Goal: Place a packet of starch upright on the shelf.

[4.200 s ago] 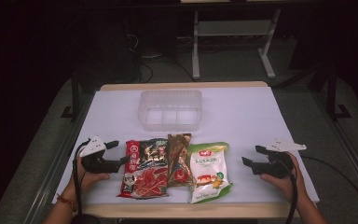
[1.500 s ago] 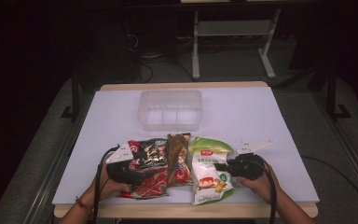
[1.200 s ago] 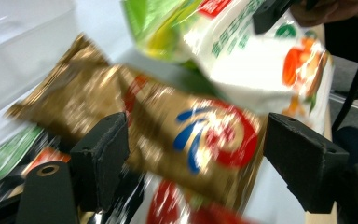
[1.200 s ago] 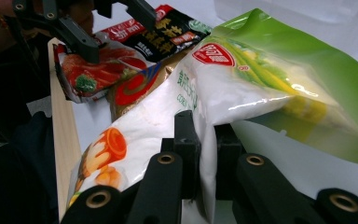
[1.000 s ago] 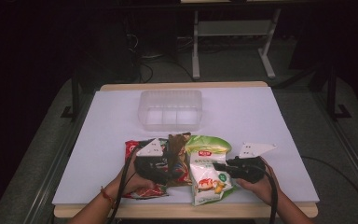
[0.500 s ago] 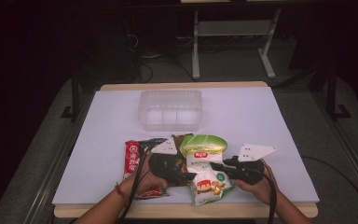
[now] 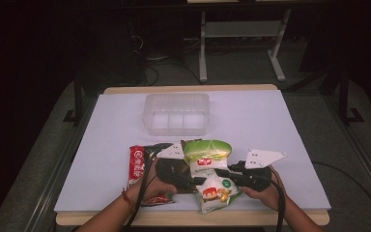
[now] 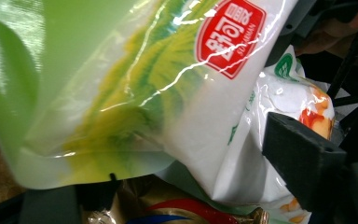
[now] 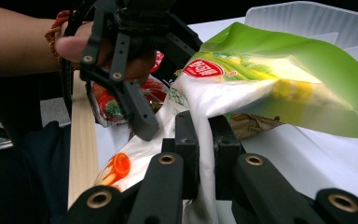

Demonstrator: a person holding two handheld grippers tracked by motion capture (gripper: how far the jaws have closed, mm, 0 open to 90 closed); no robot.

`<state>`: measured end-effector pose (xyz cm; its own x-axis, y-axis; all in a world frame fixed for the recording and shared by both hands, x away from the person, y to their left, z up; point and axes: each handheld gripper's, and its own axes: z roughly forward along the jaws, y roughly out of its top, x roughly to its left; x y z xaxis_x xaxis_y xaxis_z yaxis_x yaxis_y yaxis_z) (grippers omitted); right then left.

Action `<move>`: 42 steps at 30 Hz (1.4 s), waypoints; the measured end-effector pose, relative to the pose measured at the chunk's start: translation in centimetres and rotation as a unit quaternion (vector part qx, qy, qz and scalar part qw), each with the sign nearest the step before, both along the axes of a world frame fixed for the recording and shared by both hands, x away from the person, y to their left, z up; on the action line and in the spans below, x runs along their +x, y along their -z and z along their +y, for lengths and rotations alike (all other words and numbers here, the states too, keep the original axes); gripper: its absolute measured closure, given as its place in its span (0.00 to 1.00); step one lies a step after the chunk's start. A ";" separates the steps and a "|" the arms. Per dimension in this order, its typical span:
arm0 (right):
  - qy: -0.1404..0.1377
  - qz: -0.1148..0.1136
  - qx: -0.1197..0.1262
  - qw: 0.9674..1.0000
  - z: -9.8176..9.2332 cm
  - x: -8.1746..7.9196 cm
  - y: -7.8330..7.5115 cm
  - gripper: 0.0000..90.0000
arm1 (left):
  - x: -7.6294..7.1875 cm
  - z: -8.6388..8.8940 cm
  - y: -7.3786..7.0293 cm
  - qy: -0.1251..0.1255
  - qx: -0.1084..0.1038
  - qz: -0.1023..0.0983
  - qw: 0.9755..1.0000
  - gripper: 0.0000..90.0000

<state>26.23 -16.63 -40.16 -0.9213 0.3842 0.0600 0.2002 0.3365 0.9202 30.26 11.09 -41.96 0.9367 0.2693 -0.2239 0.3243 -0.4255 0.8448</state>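
Overhead, a white table [image 7: 290,125] in a dark room; right hand-held gripper [image 9: 204,140] pinches the green-white bag [image 9: 261,88].

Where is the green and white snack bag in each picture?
High view: the green and white snack bag sits low in the middle, between the two tools.
Left gripper view: it fills the top and middle, very close.
Right gripper view: it runs from the middle up to the right, pinched in the right tool.
Shared landmark: the bag's red logo patch.

White-topped table [image 7: 280,125] with snacks

A clear divided container [image 7: 176,113] sits mid-table; a red snack packet [image 7: 136,163] lies at the near edge.
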 end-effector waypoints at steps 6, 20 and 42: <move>-0.006 -0.014 -0.003 1.000 0.1 -0.3 -0.5 0.93 | 0.0 0.2 -0.4 -0.002 -0.016 0.004 1.000 0.41; 0.003 -0.022 0.006 1.000 -0.6 -0.7 -1.3 0.91 | -0.6 -0.3 -1.5 -0.001 -0.047 0.001 0.999 0.64; -0.011 0.045 -0.047 0.998 -5.1 1.9 1.5 0.38 | -1.9 -0.6 -2.2 -0.015 -0.084 -0.014 0.996 0.90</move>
<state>28.18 -21.72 -41.71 -0.9223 0.3714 0.1070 0.2713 0.4249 0.8636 28.32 10.48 -39.72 0.9356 0.2579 -0.2413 0.3093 -0.2686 0.9122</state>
